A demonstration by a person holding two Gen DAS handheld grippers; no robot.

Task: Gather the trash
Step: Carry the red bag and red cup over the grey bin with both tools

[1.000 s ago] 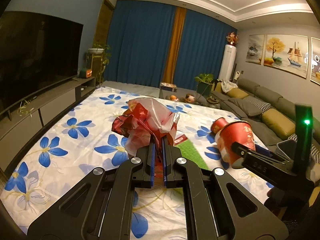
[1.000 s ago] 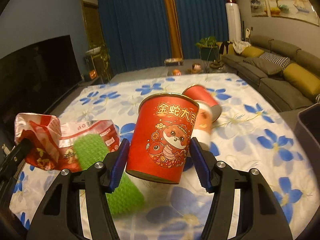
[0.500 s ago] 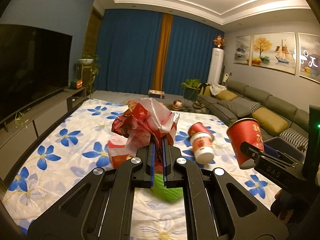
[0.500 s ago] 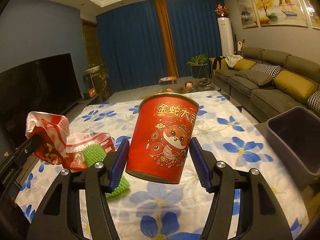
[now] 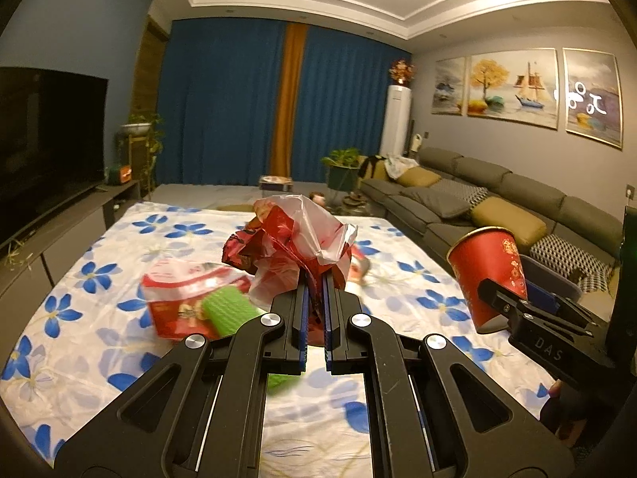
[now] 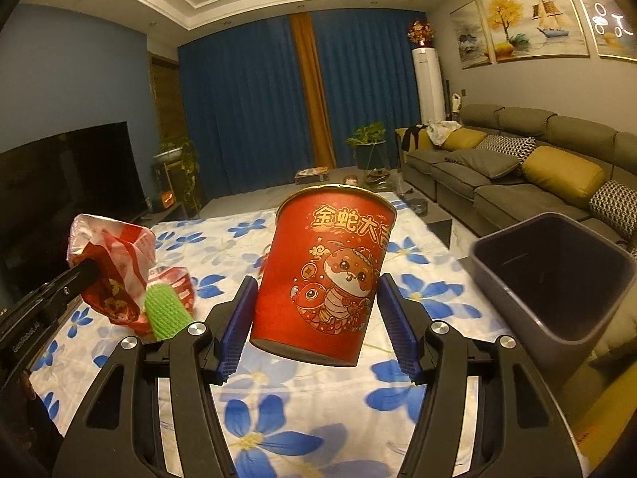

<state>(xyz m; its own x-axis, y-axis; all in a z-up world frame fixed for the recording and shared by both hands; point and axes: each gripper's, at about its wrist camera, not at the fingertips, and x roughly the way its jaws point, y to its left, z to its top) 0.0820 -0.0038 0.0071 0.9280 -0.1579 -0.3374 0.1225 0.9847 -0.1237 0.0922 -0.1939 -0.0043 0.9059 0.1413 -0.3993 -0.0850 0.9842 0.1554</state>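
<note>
My left gripper (image 5: 314, 283) is shut on a crumpled red and clear plastic wrapper (image 5: 296, 235) and holds it above the floral cloth; the wrapper also shows in the right wrist view (image 6: 113, 263). My right gripper (image 6: 314, 310) is shut on a red paper noodle cup (image 6: 326, 275) with a gold rim, held upright above the cloth; the cup also shows in the left wrist view (image 5: 487, 275). A dark grey trash bin (image 6: 553, 275) stands open at the right, past the cloth's edge.
A red and white packet (image 5: 179, 298) and a green foam net (image 5: 229, 310) lie on the white cloth with blue flowers (image 5: 91, 279). A grey sofa (image 5: 497, 207) runs along the right. A TV and low cabinet (image 5: 47, 151) stand on the left.
Both grippers have risen and swung right with their loads. The trash bin has come into the right wrist view and grown closer. The second red cup on the cloth has dropped behind the wrapper.
</note>
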